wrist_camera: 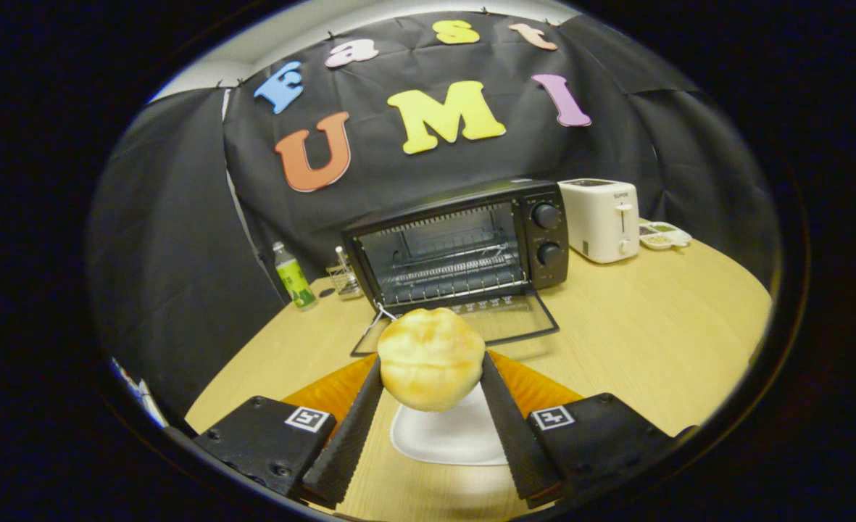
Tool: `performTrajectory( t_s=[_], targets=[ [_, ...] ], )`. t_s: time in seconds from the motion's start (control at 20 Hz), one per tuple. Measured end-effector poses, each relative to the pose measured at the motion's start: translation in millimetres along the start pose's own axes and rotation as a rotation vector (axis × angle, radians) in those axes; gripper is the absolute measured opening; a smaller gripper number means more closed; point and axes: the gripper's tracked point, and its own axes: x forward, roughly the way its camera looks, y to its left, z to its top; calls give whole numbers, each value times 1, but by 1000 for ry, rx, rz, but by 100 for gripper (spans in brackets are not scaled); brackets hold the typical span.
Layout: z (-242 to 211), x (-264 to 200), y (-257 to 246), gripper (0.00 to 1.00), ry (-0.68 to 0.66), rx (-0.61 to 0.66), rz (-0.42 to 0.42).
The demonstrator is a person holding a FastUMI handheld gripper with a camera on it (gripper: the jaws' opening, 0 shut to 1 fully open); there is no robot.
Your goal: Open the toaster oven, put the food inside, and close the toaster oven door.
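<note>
hand-held gripper (431,377) clamped with both fingers on a round, golden-yellow bread bun (431,357), lifted above a white plate (448,438). beyond, black toaster oven (464,246) on the pale wooden table (638,341), glass door (471,322) down. step 2 apparently in hand: carrying forward onto the wire rack (449,279).

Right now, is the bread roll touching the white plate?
Apart. The gripper view shows the bread roll pinched between both fingers, lifted above the white plate, with a gap under it.
</note>
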Motion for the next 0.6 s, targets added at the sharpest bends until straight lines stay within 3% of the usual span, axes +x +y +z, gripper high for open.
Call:
performTrajectory(
  t_s=[0.25,0.6],
  targets=[
    [43,18,23,86,-153,147,120],
    [66,80,22,86,-183,218,189]
  ],
)
